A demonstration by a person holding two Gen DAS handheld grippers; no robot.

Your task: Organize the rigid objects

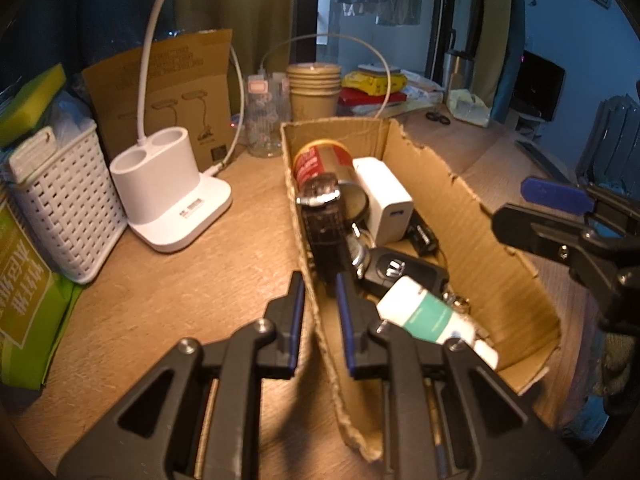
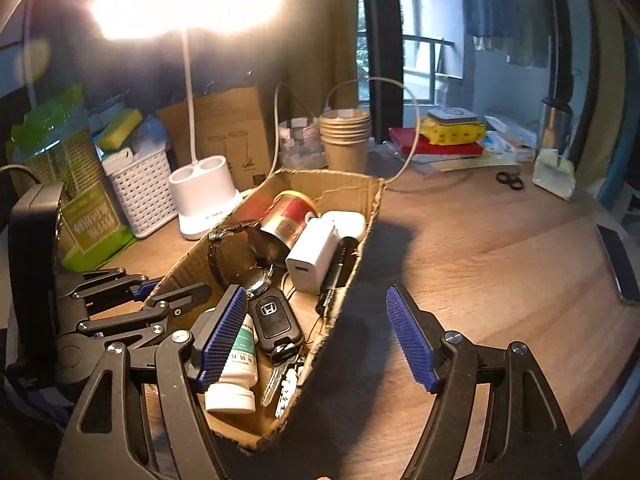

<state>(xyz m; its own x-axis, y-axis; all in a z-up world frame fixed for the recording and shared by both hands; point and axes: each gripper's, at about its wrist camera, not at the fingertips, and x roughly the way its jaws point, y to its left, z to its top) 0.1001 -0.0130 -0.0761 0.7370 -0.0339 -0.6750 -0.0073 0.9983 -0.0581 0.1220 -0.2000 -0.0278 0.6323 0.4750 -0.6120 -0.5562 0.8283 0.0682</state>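
Observation:
An open cardboard box (image 1: 460, 208) (image 2: 352, 188) on the wooden table holds a red-and-gold tin (image 1: 324, 160), a white charger (image 1: 384, 196), a dark-strapped watch (image 1: 324, 216), a car key fob (image 2: 276, 320), keys (image 2: 280, 384) and a white pill bottle (image 2: 240, 360) with a green label. My left gripper (image 1: 320, 312) sits astride the box's left wall, jaws narrowly apart, with a gap beside the cardboard. My right gripper (image 2: 316, 336) is wide open astride the right wall, one pad above the bottle, the other over bare table, holding nothing.
Left of the box stand a white lamp base (image 1: 168, 196), a white woven basket (image 1: 68, 204) and a green package (image 1: 24, 300). Behind it are stacked paper cups (image 1: 314, 88), a glass jar (image 1: 264, 120), books (image 2: 440, 140) and scissors (image 2: 510, 180). A phone (image 2: 620, 268) lies far right.

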